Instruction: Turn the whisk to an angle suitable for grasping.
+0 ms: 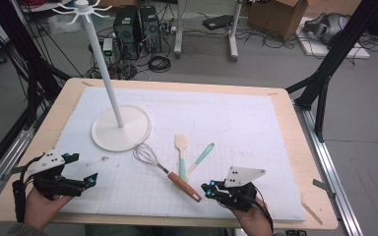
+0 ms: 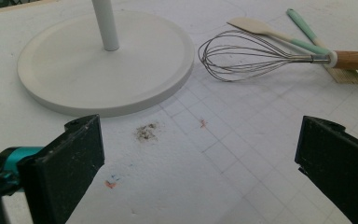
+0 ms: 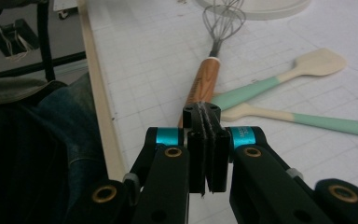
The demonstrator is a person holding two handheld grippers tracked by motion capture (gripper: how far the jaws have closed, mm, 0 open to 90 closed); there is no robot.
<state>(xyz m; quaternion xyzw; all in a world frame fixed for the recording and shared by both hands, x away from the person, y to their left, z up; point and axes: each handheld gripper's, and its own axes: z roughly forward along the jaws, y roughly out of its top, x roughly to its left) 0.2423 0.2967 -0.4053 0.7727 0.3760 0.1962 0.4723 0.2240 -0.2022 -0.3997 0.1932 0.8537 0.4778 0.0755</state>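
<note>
I have the right gripper point(image 1: 208, 191) clenched with nothing between its jaws, pads pressed flat together just short of the whisk's wooden handle end, while the left gripper point(image 1: 92, 179) hangs released, jaws wide apart, well to the left of the whisk point(image 1: 165, 170). The whisk lies flat on the white mat point(image 1: 256, 128), wire head just beside the stand base point(image 1: 121, 129). A spatula point(image 1: 181, 152) and a green-handled brush point(image 1: 200, 159) lie touching the whisk's handle on its far side.
</note>
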